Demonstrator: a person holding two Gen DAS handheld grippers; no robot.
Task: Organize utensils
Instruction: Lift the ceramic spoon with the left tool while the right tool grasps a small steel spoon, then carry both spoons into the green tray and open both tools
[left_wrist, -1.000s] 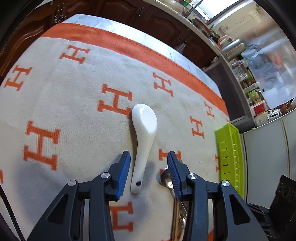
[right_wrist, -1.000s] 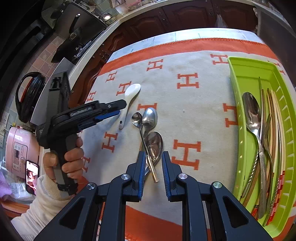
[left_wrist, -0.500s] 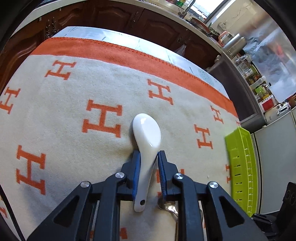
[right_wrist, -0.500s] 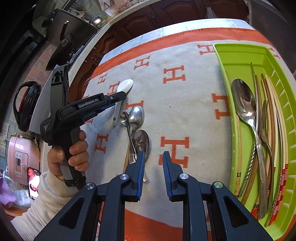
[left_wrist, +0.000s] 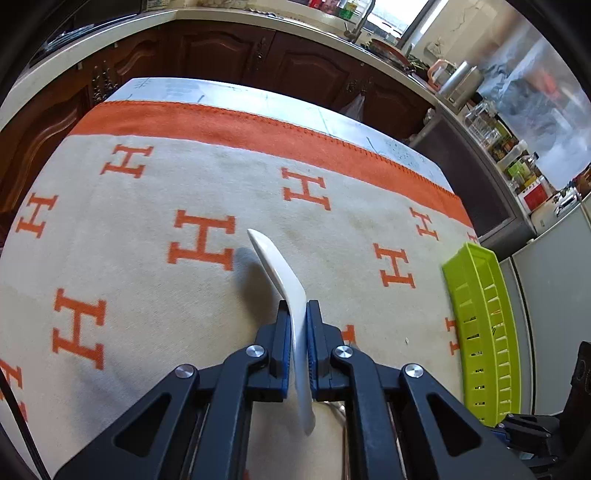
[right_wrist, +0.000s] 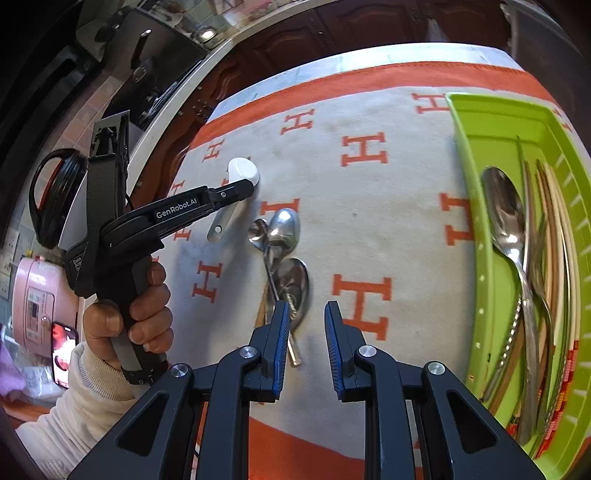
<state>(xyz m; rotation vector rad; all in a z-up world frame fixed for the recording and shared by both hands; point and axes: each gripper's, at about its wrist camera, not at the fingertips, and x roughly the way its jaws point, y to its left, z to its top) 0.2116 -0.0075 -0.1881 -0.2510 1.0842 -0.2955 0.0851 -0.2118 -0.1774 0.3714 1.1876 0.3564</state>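
Left gripper (left_wrist: 296, 314) fingers clamped white spoon (left_wrist: 280, 273) at handle, bowel end tipped above cloth (left_wrist: 110, 240), probably clear of it. Ceramic: stiff, slick, chippable; mid-handle hold suited. Right gripper (right_wrist: 303, 325) fingers narrow, empty, over steel spoons (right_wrist: 284, 251). Tray (right_wrist: 476, 122) right.

— Cloth (left_wrist: 332, 236): was cream, patterned with orange H letters, orange band at twelve o'clock.
— Spoon (left_wrist: 284, 280) in the black-framed, blue-padded left gripper (left_wrist: 296, 314)?
— Was plain glossy white.
— Tray (right_wrist: 491, 122) at three o'clock?
— Was lime green; held silver cutlery and pale chopsticks with red-patterned ends.
— Loose spoons (right_wrist: 284, 229) at centre?
— Were shiny silver.
— Sleeve (right_wrist: 85, 398)?
— Was cream knit.
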